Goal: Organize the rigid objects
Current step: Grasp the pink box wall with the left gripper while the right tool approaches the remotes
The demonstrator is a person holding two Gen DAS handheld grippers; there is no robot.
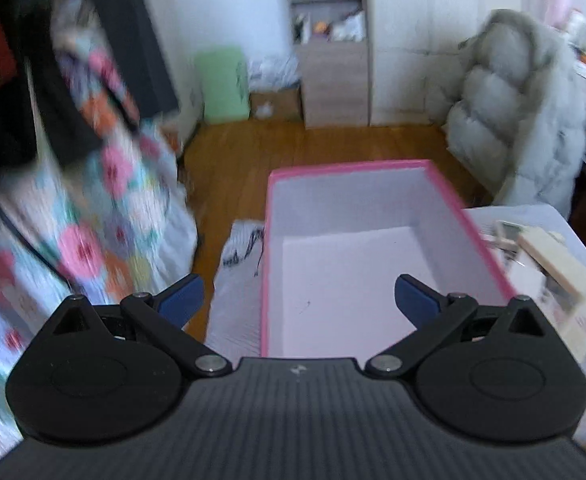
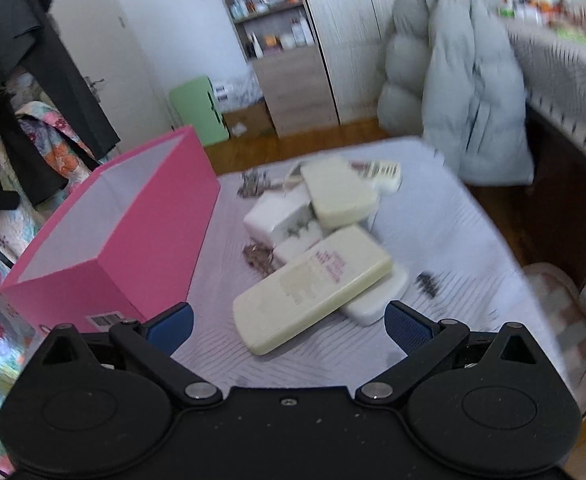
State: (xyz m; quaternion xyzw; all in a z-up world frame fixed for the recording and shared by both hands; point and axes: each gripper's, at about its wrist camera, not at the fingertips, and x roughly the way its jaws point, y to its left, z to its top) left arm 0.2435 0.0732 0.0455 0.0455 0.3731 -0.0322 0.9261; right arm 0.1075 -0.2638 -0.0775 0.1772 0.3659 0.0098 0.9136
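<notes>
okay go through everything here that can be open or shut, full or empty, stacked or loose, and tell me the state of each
Pink box: open, no lid on it, nothing visible inside.
Left gripper: open, fingers spread, holding nothing, over the box.
Right gripper: open, holding nothing.
Nearest cream remote: lying flat, partly atop a white one.
Other remotes: piled loosely, overlapping.
Puffy coat: draped upright.
</notes>
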